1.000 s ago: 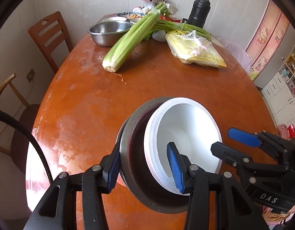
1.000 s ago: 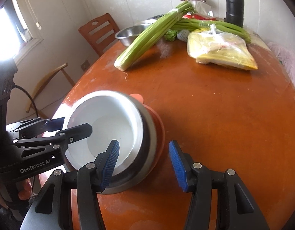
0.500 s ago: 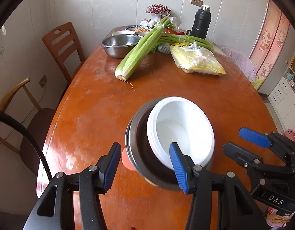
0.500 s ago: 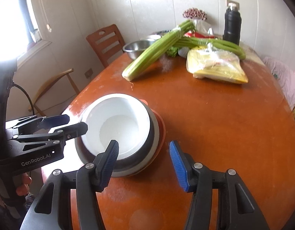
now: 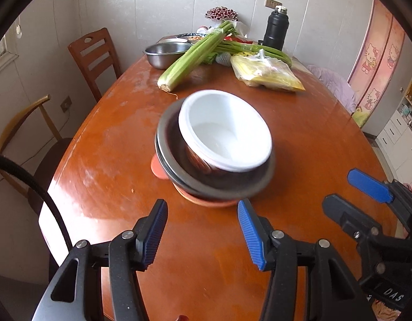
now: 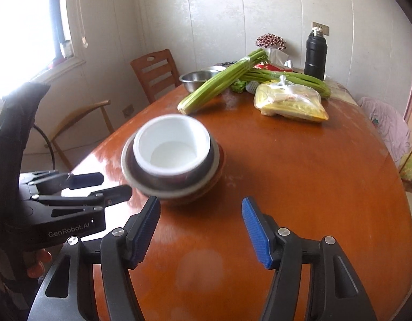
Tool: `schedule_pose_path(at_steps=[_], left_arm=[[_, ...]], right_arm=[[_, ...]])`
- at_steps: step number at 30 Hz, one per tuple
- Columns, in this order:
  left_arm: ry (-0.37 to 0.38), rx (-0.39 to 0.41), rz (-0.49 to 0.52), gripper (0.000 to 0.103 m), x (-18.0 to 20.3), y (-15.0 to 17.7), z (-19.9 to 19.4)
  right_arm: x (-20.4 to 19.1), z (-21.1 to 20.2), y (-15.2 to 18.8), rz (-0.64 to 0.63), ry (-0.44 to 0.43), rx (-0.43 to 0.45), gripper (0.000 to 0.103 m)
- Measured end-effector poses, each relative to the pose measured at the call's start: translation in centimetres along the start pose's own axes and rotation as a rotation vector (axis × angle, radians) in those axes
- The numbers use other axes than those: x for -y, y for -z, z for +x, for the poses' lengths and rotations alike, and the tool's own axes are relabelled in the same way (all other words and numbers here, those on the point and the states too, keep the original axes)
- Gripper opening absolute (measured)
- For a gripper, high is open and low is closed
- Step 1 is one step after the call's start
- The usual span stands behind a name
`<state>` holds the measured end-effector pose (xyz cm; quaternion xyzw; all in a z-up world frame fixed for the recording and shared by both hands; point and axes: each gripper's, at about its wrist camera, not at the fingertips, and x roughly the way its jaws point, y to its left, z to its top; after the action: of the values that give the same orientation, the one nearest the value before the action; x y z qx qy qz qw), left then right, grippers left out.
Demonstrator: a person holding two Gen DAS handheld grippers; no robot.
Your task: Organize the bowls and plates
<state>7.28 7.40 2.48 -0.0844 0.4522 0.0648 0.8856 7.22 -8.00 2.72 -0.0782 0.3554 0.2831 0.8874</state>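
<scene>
The white bowl (image 6: 172, 145) and steel bowl (image 6: 131, 169) are blurring; they are hiding most of the orange plate (image 5: 158, 166) beneath them.

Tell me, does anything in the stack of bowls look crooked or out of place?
Yes. The white bowl sits off-centre in the dark bowl, shifted to the right and seemingly tilted in the left wrist view. An orange plate under them sticks out at the left. Nothing looks spilled or broken.
</scene>
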Motion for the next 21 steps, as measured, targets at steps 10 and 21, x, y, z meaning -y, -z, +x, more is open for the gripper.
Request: schedule_pose_path(at_steps=[10, 21], left_arm=[[-0.007, 0.015, 0.033, 0.054, 1.6, 3.6, -1.6], [-0.004, 0.046, 0.045, 0.054, 1.1, 5.5, -3.0]], right_arm=[[-0.9, -1.7, 3.7, -0.001, 0.012, 0.011, 0.065], [-2.1, -2.1, 5.3, 0.039, -0.006, 0.001, 0.065]])
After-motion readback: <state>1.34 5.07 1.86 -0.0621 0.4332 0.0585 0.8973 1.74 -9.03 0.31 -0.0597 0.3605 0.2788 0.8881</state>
